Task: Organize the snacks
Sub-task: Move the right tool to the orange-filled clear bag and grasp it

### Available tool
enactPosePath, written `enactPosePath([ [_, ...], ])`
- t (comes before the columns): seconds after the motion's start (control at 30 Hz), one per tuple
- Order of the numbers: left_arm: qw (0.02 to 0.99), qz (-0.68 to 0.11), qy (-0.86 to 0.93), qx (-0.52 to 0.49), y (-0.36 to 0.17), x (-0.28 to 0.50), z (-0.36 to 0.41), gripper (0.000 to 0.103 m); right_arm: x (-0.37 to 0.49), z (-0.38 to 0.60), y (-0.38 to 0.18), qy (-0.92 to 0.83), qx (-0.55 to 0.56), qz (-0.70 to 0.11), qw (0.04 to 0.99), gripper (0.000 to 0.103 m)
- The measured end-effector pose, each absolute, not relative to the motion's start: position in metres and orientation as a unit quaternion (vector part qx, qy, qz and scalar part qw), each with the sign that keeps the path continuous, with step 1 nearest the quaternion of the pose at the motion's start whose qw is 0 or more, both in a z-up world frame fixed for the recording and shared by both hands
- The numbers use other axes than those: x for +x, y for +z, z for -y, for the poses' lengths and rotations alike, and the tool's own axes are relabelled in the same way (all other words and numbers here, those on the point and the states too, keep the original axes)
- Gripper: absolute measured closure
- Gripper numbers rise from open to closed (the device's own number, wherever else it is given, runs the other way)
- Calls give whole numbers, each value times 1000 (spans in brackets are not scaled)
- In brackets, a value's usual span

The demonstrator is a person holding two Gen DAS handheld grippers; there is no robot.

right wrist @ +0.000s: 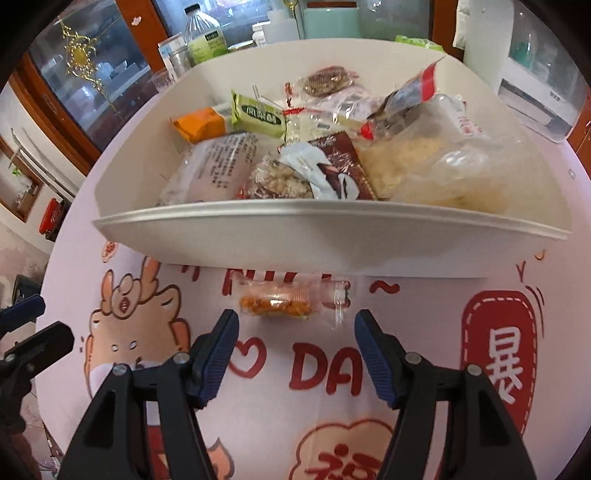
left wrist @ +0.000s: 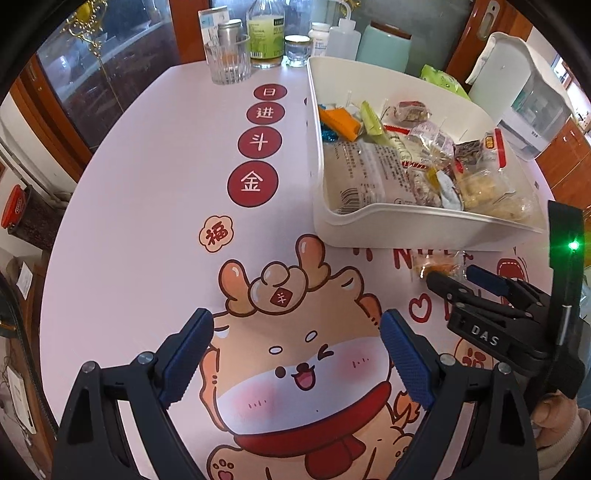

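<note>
While I hold both grippers above the pink cartoon-printed tablecloth (left wrist: 147, 184), a white plastic bin with a low front lip (right wrist: 325, 236) sits ahead of me, heaped with wrapped snacks. Inside the bin, an orange wrapped bar (right wrist: 201, 125) and a green foil packet with white lettering (right wrist: 258, 118) lie toward the back left. A pale bag covered in small print (right wrist: 218, 166) rests against the bin's front left wall. A brown wrapper, torn and crumpled (right wrist: 336, 166), sits near the middle of the front lip. A large clear bag of pale yellow pieces (right wrist: 436, 170) fills the bin's right side, with a round dark cookie in clear wrap (right wrist: 325, 83) at the back.

Just outside the bin, close below its front lip, one small clear packet of orange snack pieces (right wrist: 288, 301) lies flat on the cloth. My right gripper (right wrist: 295, 332) is spread wide, holding nothing, its blue pads just short of that packet. My left gripper (left wrist: 297, 339) is also released and holds nothing, hovering left of the bin over the printed deer. Behind the bin stand a ribbed clear drinking glass (left wrist: 225, 61) and a clear bottle with a green label (left wrist: 264, 35).
</note>
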State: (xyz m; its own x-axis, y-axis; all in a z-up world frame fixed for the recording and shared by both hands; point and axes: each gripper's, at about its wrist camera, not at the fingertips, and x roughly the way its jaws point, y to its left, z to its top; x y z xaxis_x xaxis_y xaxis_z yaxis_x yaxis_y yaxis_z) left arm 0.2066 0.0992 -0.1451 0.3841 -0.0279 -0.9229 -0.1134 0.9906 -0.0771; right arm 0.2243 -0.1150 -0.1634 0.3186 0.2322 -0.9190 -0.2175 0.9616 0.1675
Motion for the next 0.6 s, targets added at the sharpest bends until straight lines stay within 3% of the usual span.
enactPosePath([
  [0.33,818,-571,20,-70,-163,218,-102,12,233,98,-176,140,-12,-549,824,31],
  [0.6,810,-581,16,-75,-172,220,-99,12,226,87,-177,144,-16,-526,838,34],
])
